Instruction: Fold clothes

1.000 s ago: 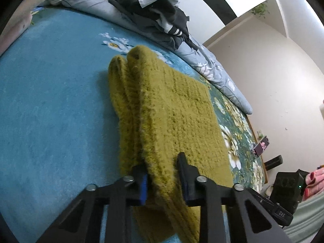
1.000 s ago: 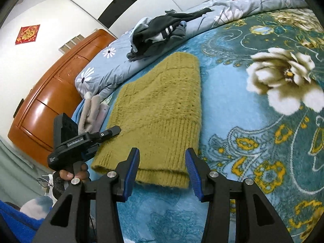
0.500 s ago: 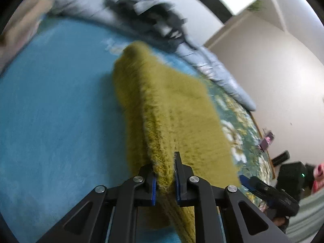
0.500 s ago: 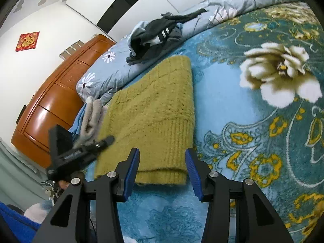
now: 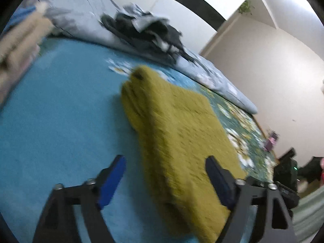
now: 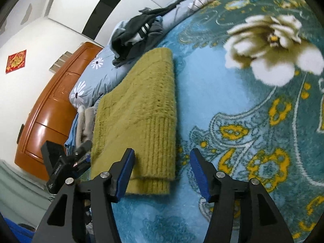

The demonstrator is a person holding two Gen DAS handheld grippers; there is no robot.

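Observation:
A folded olive-green knit sweater (image 5: 182, 133) lies flat on the teal floral blanket (image 5: 60, 125). My left gripper (image 5: 166, 174) is open, its jaws wide apart on either side of the sweater's near edge, holding nothing. In the right wrist view the sweater (image 6: 139, 109) lies ahead and to the left, ribbed hem nearest. My right gripper (image 6: 162, 170) is open and empty just in front of the hem's right corner. The left gripper's body (image 6: 64, 162) shows at the sweater's far left side.
A heap of dark clothes (image 5: 145, 34) lies on a grey floral duvet (image 5: 81, 14) at the bed's far side. Folded beige and blue garments (image 6: 83, 125) sit left of the sweater. An orange wooden cabinet (image 6: 48, 109) stands beyond the bed.
My left gripper was shut on the sweater's edge half a second ago; it has opened wide and let go. The sweater now lies flat. My right gripper stayed open and moved slightly closer.

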